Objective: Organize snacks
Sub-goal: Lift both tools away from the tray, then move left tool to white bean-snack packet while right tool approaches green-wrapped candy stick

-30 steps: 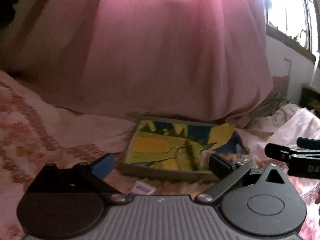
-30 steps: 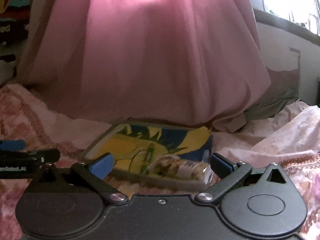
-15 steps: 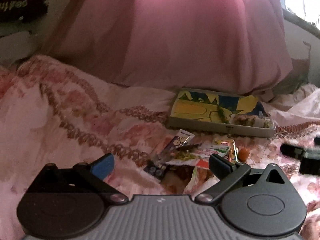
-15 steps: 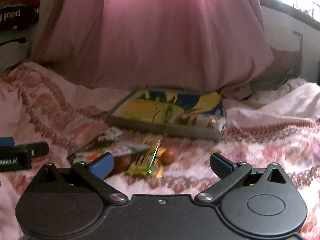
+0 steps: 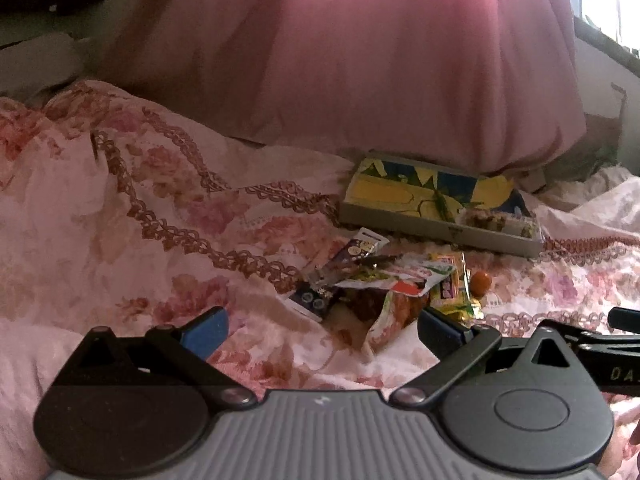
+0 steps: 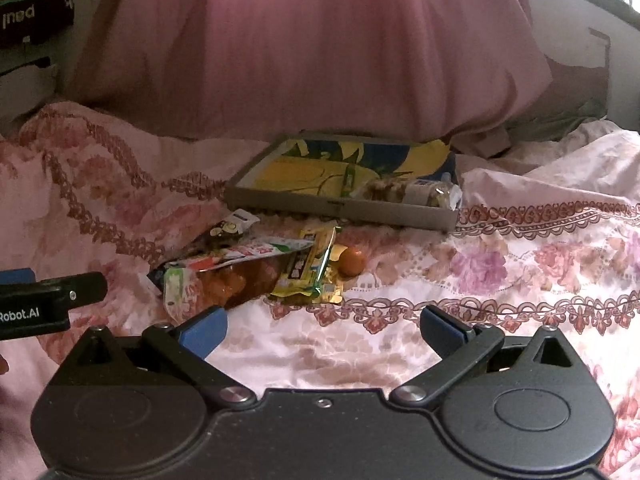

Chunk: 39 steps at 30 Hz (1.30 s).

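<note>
Softly rumpled, the pink floral bedspread [image 6: 500, 264] with its brown lace-like trim carries everything. Toward its far edge, against a bulging pink fabric drape [image 6: 312, 48], lies a shallow grey cardboard tray [image 6: 320, 206] lined with a yellow-and-blue printed sheet; inside it, at the right end, rests a clear crinkly plastic pack of pale snacks [image 6: 412, 192] beside a thin green stick-like wrapper [image 6: 349, 178].

Nearer, about the middle of the bedspread, sits a loose heap of glossy packets: a transparent bag with a white-and-green printed top holding orange-brown pieces [image 6: 224, 276], a shiny yellow-green foil packet [image 6: 310, 268] leaning against it, and a dark slim sachet with a white end [image 6: 228, 230] at the back of the heap. A small round orange fruit [image 6: 352, 261] touches the foil packet's right side.

The right gripper [image 6: 323, 328], black with blue padded fingertips [image 6: 206, 330], is spread wide and grips nothing, hovering over bare bedspread just in front of the heap. The left gripper [image 5: 322, 330] is likewise spread wide and empty, its blue pads [image 5: 204, 332] flanking the near end of the orange-filled bag without clearly touching it.
</note>
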{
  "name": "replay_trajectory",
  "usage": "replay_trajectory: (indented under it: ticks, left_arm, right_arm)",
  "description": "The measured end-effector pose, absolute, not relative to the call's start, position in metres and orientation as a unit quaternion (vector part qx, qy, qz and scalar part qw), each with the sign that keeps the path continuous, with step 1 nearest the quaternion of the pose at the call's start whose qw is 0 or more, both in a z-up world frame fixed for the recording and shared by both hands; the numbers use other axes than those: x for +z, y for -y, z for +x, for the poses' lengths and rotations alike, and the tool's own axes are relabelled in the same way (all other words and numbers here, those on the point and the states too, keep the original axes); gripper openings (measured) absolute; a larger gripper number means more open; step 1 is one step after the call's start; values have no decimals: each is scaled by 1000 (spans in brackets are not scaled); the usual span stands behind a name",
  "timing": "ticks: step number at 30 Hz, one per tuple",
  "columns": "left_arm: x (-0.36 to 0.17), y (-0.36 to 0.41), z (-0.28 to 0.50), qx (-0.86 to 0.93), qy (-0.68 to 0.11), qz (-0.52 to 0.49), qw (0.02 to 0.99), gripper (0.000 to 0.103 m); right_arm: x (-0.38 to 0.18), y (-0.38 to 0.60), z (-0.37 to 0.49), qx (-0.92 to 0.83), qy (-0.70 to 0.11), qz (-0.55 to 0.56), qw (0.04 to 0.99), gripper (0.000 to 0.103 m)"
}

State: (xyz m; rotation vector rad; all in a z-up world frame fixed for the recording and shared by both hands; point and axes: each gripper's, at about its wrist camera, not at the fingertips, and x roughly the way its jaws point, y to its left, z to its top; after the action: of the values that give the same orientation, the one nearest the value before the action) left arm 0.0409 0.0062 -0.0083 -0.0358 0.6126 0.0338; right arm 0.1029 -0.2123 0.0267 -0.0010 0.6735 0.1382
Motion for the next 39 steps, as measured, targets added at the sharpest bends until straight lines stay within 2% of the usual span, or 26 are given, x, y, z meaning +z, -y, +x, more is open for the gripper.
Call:
replay_trajectory:
  ticks: [11, 20, 25, 28, 34, 36, 39]
  left_arm:
    - [-8, 3, 78, -41, -350, 6, 936, 103]
    - [-16, 30, 123, -115, -363, 111, 918, 103]
    - [-29, 46, 145, -170, -359, 157, 904, 103]
    - [-41, 59, 153, -194, -348, 199, 895, 102]
    - [-58, 73, 161, -215, -334, 244, 885, 85]
    - [-61, 72, 164, -219, -338, 242, 883, 72]
    - [-63, 69, 167, -222, -342, 238, 882, 54]
  right_arm:
    - [22, 225, 130, 68, -382, 28, 921, 102]
    - [15, 245, 184, 113, -433, 28, 894, 102]
    - [-3, 254, 227, 168, -455, 76, 871, 102]
    - [-16, 252, 252, 185, -465, 96, 861, 95]
    - [-39, 245, 281, 190, -480, 111, 849, 77]
    - [-46, 242, 287, 188, -485, 112, 847, 67]
    - [-56, 238, 294, 186, -490, 107, 845, 58]
